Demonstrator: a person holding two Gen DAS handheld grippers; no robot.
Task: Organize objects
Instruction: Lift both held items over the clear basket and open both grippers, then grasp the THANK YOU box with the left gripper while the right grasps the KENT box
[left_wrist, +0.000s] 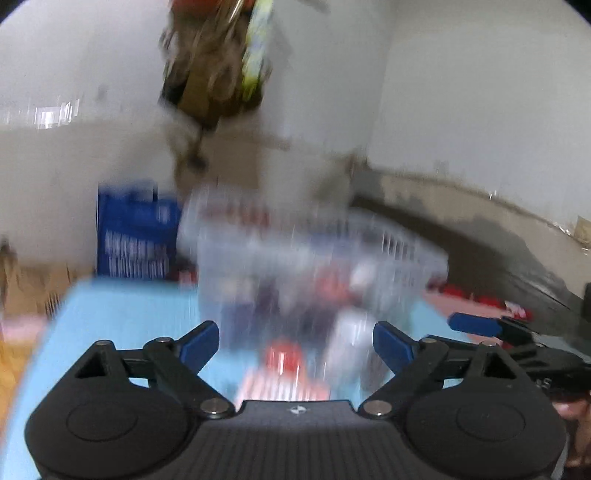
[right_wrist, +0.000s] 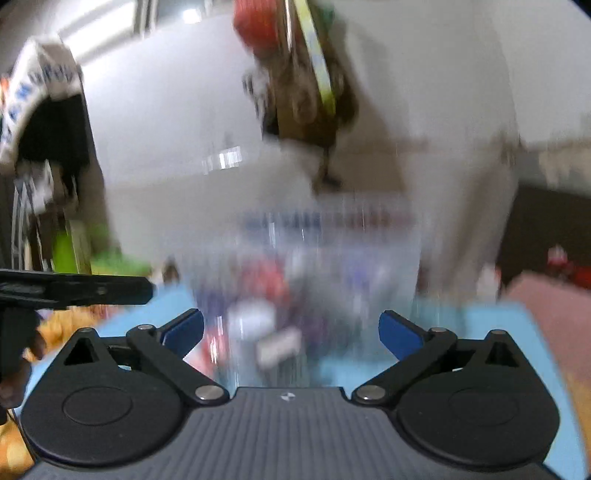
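Both views are heavily blurred. A pale, see-through slotted basket (left_wrist: 406, 251) stands on a light blue mat (left_wrist: 122, 317) straight ahead, with several small red, white and dark items inside that I cannot make out. My left gripper (left_wrist: 297, 345) is open just short of the basket, and nothing is pressed between its blue pads. A red and white item (left_wrist: 284, 365) lies low between its fingers. My right gripper (right_wrist: 291, 334) is also open, facing the same basket (right_wrist: 399, 240) with nothing gripped. Each view shows the other gripper at its side edge.
A blue printed box (left_wrist: 133, 236) stands behind the mat on the left. A brown bag (left_wrist: 214, 74) hangs on the white wall above the basket. A pink mat (right_wrist: 554, 314) lies to the right, and dark furniture and green things (right_wrist: 74, 251) to the left.
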